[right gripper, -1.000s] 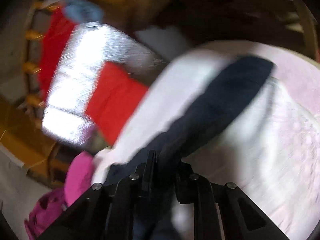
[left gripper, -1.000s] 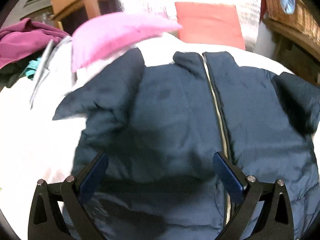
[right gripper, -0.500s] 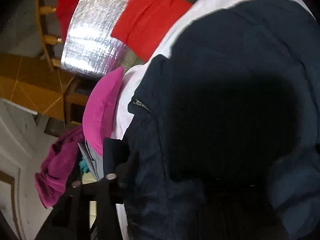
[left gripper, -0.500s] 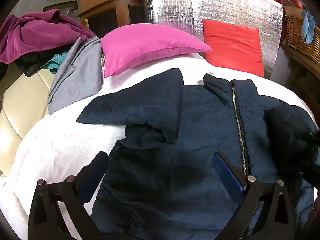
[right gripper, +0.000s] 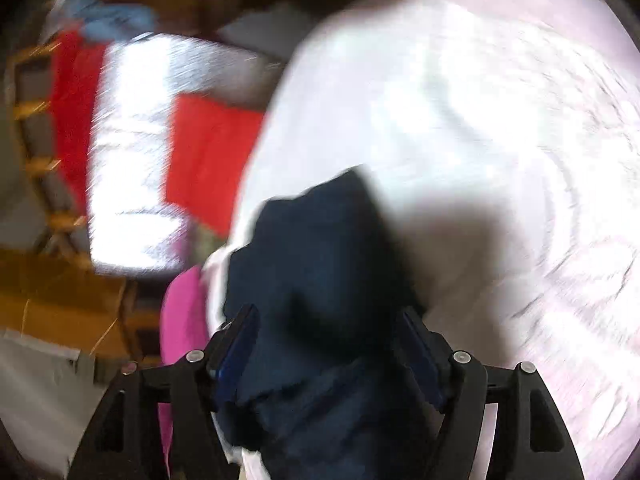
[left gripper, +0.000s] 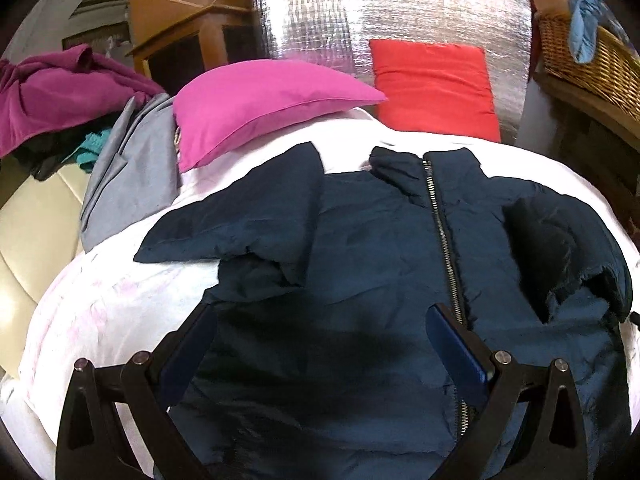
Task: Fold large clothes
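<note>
One navy jacket (left gripper: 380, 260) is being spread zip-up on a white sheet (left gripper: 100, 312), both sleeves folded inward. The left gripper (left gripper: 320, 344) is being held wide apart above its hem, gripping nothing. The right gripper (right gripper: 328, 344) is being opened, dark sleeve (right gripper: 320, 260) lying loose between its jaws. Two pillows are being shown: one pink (left gripper: 260, 100), one red (left gripper: 432, 84).

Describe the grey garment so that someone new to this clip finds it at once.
Start at the white bedcover carrying the navy jacket. At its far left edge lies a pink pillow; the grey garment drapes just left of it. It is flat, pale grey, unlike the crumpled magenta cloth heaped behind.
</note>
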A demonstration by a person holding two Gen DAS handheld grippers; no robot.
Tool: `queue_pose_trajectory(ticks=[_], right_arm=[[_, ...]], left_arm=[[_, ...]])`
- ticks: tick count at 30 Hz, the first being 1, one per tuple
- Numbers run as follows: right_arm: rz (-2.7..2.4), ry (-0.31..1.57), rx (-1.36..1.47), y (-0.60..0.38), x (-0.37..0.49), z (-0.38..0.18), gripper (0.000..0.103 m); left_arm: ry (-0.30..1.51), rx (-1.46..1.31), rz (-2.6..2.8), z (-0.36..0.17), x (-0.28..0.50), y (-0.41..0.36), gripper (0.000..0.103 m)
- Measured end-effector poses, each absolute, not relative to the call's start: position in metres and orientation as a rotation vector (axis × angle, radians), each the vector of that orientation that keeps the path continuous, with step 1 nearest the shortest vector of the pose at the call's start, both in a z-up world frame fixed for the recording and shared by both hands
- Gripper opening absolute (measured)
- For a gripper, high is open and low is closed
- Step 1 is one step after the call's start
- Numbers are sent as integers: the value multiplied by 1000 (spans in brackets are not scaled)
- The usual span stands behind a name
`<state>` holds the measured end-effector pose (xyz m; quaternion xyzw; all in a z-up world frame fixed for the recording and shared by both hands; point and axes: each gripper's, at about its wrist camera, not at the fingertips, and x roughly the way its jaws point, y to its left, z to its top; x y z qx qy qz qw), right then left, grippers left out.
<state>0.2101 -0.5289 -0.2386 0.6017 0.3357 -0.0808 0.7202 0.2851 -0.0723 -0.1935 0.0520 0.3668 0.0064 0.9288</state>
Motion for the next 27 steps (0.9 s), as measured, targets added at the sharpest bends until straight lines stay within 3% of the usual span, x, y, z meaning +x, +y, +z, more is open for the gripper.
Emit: queue_pose_trajectory(ticks=[9,11,12,16,27], right_arm=[[-141,765,1390,-529,254,-266,74],[-92,740,1373,-521,261,-258,61],[-80,730,1335,-516,264,-250,50],[-121,708,1145,-498,268,-220,38],[1,557,887,-449,273,-155,37]], left_arm=[[683,138,-58,-182,271,-88,103],[674,135,-66,-179,269,-88,103],[672,136,-67,-179,268,-88,103],[676,143,-67,-181,268,-85,103],[672,122,-64,-179,266,-75,103]])
